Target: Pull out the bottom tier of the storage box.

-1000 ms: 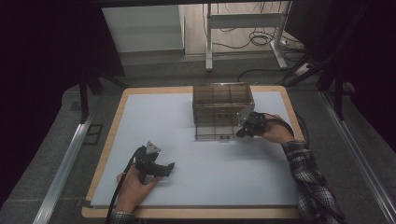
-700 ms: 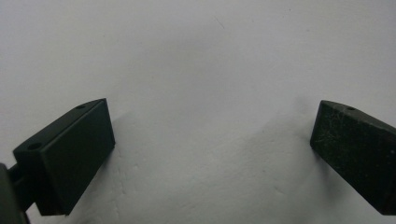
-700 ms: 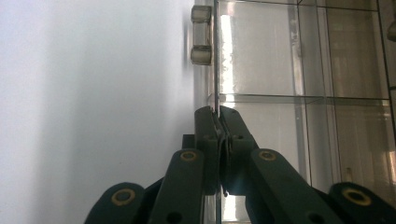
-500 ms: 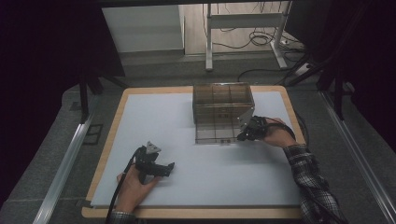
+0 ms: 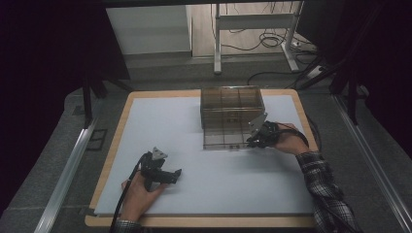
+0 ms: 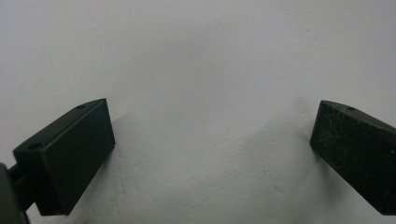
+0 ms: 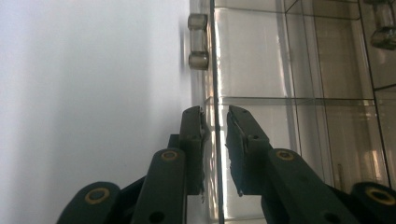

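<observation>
The clear box stands at the far right of the white mat, its thin front panel between the right gripper's jaws, which have just been opening and show slim gaps either side. The left gripper rests near the mat's front left, jaws spread wide over bare mat.

A lab-like recording room: white-topped table, dark curtains, loose floor cables, metal desk frame.
</observation>
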`<action>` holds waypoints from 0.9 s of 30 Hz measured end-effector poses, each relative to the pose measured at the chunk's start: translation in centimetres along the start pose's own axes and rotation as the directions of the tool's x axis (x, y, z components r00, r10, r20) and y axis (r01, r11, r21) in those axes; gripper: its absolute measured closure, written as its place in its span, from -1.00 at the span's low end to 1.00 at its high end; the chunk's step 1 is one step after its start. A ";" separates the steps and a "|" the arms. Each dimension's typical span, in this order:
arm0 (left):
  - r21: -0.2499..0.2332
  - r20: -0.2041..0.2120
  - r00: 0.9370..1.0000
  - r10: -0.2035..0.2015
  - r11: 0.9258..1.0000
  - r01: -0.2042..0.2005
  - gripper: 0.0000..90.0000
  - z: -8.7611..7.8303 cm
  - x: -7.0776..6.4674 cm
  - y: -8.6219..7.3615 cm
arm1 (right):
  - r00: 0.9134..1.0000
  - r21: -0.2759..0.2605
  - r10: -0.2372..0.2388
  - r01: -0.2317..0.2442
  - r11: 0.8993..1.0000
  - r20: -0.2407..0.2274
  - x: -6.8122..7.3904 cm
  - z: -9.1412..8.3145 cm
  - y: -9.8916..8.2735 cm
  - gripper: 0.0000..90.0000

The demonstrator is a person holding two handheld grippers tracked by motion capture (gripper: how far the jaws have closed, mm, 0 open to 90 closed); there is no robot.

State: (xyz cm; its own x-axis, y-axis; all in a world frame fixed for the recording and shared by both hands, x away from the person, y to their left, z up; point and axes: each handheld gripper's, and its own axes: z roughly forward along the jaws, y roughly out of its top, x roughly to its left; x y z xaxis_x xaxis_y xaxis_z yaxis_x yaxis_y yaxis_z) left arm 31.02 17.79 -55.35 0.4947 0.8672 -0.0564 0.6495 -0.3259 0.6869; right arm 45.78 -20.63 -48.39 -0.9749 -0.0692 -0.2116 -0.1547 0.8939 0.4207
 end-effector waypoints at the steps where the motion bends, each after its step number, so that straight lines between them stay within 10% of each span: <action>1: 0.000 0.000 1.000 0.000 1.000 0.000 -1.00 0.0 0.0 0.0 | 1.000 0.001 -0.004 0.004 1.000 0.011 0.1 -0.1 0.0 0.64; 27: 0.000 0.000 1.000 0.000 1.000 0.000 -1.00 0.0 0.0 0.0 | 0.992 -0.067 0.067 -0.060 0.996 0.106 2.3 -1.3 1.1 0.12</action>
State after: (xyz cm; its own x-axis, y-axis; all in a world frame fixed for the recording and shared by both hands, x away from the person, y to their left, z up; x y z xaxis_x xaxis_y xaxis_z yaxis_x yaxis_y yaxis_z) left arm 31.02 17.79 -55.35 0.4944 0.8674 -0.0564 0.6495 -0.3255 0.6871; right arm 43.15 -20.35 -47.24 -0.9606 0.0382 -0.2753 -0.1062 0.8648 0.4907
